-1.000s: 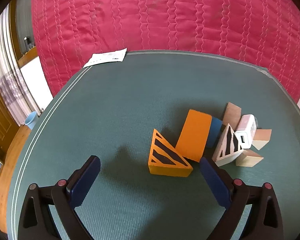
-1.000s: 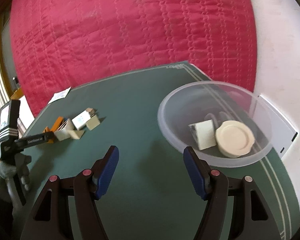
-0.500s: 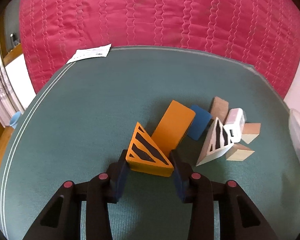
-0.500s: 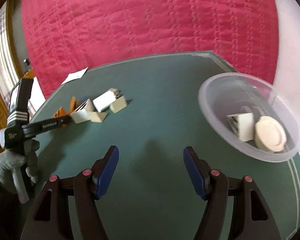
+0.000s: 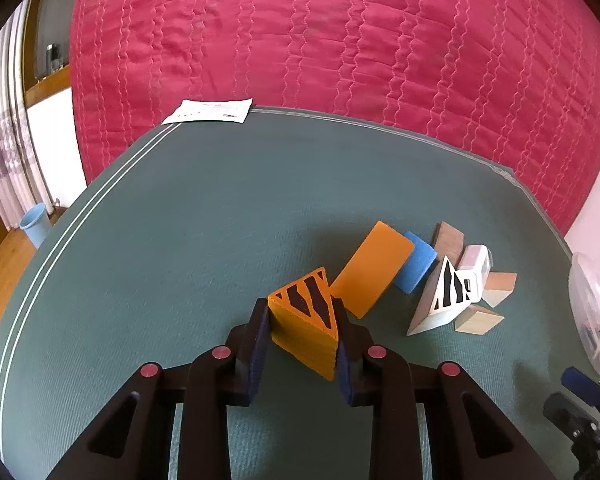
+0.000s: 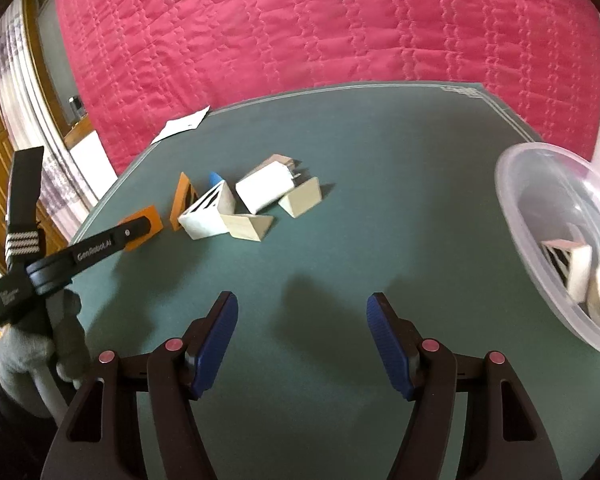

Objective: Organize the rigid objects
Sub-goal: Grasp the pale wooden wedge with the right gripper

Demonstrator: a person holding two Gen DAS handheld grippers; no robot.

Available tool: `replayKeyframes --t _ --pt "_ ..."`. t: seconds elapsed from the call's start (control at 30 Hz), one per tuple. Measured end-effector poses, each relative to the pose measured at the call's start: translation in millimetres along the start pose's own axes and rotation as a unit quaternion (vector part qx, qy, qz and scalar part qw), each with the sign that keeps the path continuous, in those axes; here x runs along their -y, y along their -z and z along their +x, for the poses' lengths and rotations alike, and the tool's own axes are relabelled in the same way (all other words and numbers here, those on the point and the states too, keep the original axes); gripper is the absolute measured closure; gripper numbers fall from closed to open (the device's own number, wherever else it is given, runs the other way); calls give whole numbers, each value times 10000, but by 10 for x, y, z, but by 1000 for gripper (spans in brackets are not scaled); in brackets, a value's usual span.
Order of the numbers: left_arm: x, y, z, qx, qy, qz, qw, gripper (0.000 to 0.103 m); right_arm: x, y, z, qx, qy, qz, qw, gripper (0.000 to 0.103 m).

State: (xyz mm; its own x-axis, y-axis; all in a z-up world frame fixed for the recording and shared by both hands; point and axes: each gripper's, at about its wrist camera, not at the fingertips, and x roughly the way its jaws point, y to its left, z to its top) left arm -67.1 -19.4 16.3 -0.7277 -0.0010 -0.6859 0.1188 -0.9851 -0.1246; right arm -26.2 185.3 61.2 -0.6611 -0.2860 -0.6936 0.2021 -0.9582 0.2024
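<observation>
A green felt-like table (image 5: pixel 180 264) stands against a quilted crimson cover (image 5: pixel 340 48), with a white paper slip (image 5: pixel 210 111) at its far edge. On the table, the left gripper (image 5: pixel 300 332) has its blue pads pressed on both sides of an orange triangular block with black stripes (image 5: pixel 306 320). Just beyond it lies an orange rectangular block (image 5: pixel 370 274), touching a blue cylinder (image 5: pixel 414 262). To the right of those sits a cluster: a white triangular block with black stripes (image 5: pixel 446 294), a white charger plug (image 5: pixel 476 264), a brown block (image 5: pixel 448 240) and two plain wooden wedges (image 5: pixel 478 318). The right gripper (image 6: pixel 302 340) hangs over bare table with its jaws partly apart and nothing between them. At its right, a clear plastic bowl (image 6: pixel 540 216) holds a striped white block and a round cream piece. A grey-gloved hand (image 6: pixel 40 344) grips the left tool's handle.
</observation>
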Motion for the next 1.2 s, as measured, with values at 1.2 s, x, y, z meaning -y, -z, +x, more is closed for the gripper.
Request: replayKeyframes --t 1.2 --pt "-118 -1 -40 10 25 -198 9998 72 -528 -496 845 -147 76 -238 9996 65"
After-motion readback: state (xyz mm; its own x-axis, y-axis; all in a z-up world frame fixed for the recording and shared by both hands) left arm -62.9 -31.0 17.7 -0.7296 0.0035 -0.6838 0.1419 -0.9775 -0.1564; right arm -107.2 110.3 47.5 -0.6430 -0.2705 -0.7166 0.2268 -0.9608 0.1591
